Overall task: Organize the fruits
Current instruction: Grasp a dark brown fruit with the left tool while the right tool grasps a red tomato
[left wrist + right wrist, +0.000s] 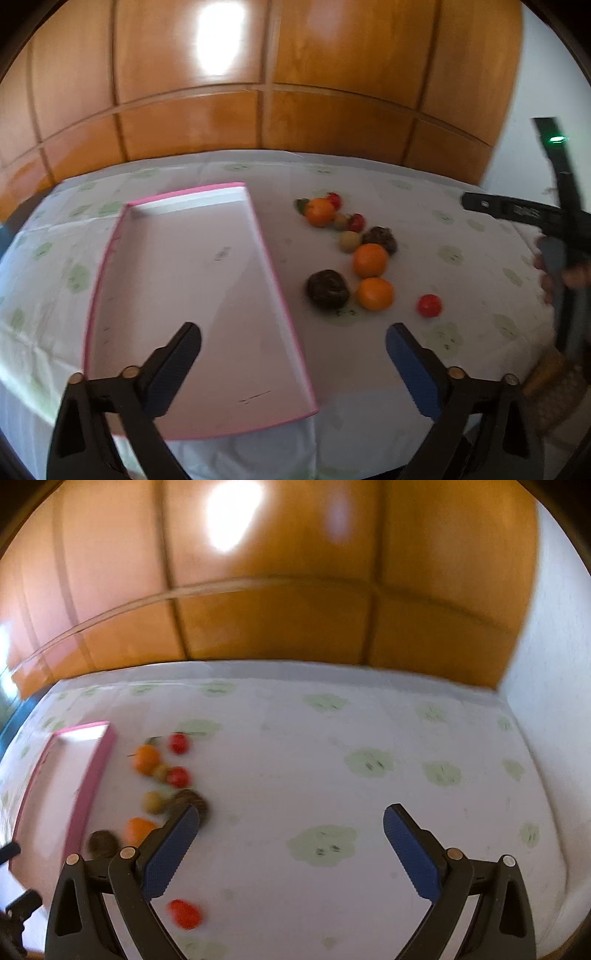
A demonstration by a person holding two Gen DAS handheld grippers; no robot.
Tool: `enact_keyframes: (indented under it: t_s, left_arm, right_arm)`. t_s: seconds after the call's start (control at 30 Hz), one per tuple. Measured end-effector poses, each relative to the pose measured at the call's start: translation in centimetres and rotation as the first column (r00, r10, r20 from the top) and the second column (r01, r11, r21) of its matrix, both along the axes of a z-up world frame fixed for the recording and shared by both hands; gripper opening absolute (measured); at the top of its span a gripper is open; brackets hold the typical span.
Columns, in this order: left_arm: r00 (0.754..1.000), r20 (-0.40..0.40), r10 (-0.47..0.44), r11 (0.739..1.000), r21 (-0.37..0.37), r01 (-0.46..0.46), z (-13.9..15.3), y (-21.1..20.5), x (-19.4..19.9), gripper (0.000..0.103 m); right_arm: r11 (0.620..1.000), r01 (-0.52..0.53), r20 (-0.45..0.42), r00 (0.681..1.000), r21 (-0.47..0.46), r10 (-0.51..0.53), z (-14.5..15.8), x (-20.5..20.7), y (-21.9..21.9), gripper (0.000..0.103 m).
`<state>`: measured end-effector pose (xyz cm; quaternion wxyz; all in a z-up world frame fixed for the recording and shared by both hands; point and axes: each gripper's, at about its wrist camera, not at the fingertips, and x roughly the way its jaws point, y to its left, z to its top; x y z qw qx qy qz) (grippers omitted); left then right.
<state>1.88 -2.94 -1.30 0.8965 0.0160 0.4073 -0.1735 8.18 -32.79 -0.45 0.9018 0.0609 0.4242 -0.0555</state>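
Note:
A shallow pink-edged white box lies open and empty on the table; its pink wall also shows in the right wrist view. Right of it lies a loose group of fruit: oranges, small red fruits, dark brown round fruits and small yellowish ones. My left gripper is open and empty above the box's near right corner. My right gripper is open and empty over bare cloth, right of the fruit. A red fruit lies below its left finger.
The table wears a white cloth with pale green prints. A wooden panelled wall stands right behind the table. The right gripper's black body shows at the right edge of the left wrist view. A white wall is at the right.

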Motion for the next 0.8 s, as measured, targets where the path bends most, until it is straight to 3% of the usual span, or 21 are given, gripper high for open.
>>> enact_keyframes:
  t_s: [0.1,0.23,0.3,0.5,0.8]
  left_arm:
    - [0.997,0.001,-0.080,0.996,0.036,0.080,0.2,-1.1,0.6,0.085]
    - [0.977,-0.011,-0.211,0.972,0.100,0.211,0.1,-3.2,1.8,0.074]
    - [0.962,-0.032,-0.272,0.953,0.133,0.274,-0.2,-4.1,2.8,0.069]
    - [0.908,-0.131,-0.397,0.873,0.250,0.418,-2.4,-6.9,5.5,0.068]
    - [0.851,-0.253,-0.460,0.778,0.347,0.523,-5.7,-8.8,8.9,0.066]
  right_arm:
    - [0.992,0.037,-0.017,0.999,0.120,-0.035,-0.5,0.5,-1.6,0.102]
    - [0.992,0.019,-0.011,1.000,0.122,-0.017,-0.2,0.5,-1.0,0.102]
    - [0.992,0.007,0.007,1.000,0.127,-0.008,-0.2,0.5,-1.1,0.101]
    - [0.987,-0.006,0.018,1.000,0.158,0.003,0.1,0.6,-1.1,0.099]
    - [0.984,-0.035,-0.001,0.999,0.174,0.036,-0.1,0.9,-0.8,0.090]
